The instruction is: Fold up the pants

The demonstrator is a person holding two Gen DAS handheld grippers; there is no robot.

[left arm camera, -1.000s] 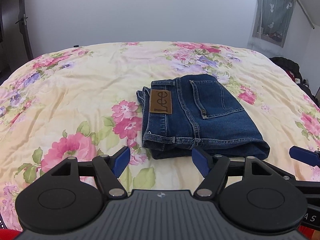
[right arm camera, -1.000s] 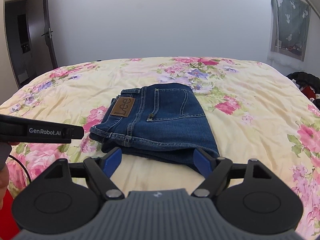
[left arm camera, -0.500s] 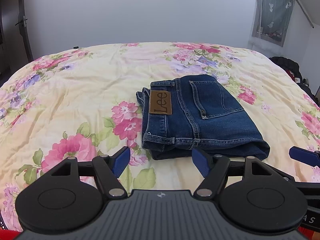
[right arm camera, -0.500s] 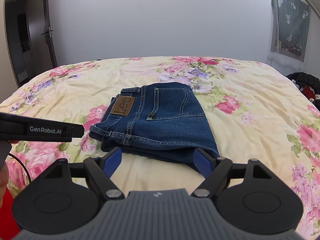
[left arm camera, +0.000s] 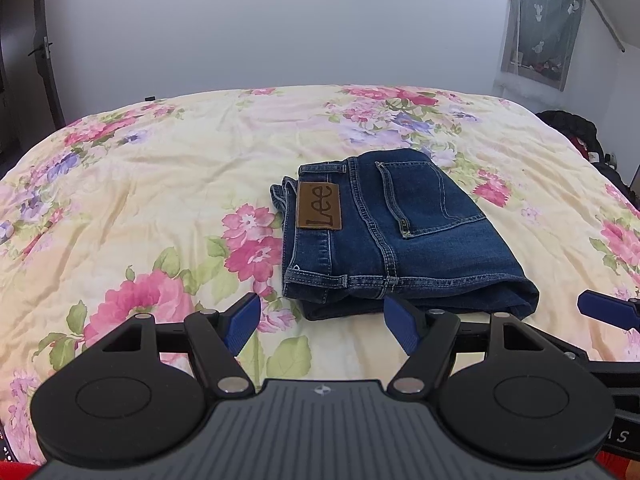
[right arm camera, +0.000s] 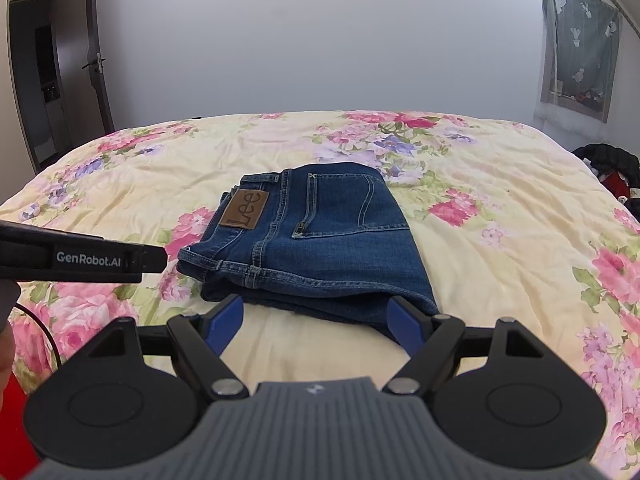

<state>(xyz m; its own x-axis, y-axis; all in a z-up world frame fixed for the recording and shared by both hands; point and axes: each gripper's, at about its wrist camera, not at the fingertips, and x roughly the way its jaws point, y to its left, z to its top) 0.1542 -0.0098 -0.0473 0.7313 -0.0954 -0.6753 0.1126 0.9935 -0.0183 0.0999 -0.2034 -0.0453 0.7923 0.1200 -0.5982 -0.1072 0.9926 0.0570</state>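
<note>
Pants (left arm camera: pixel 384 236) — blue denim, folded into a compact stack, lying on the floral bedspread (left arm camera: pixel 140 200) a little right of its middle. Brown leather Lee patch (left arm camera: pixel 319 205) faces up at the waistband, with a back pocket beside it; folded layers show along the near edge.

Left gripper (left arm camera: pixel 320 318) — hovering just short of the stack's near edge, jaws spread wide, blue pads (left arm camera: pixel 244 318) clear of the cloth, nothing between them.

Right gripper (right arm camera: pixel 316 320) — likewise near the stack's front edge, jaws wide apart and holding nothing; its right pad (right arm camera: pixel 404 324) overlaps the denim's corner in the right wrist view, and contact cannot be told for sure.

Background — pale wall, dark door (right arm camera: pixel 76 60) to the left, curtained window (right arm camera: pixel 580 40) to the right, dark clothing (right arm camera: pixel 612 164) heaped beyond the bed's right side.
</note>
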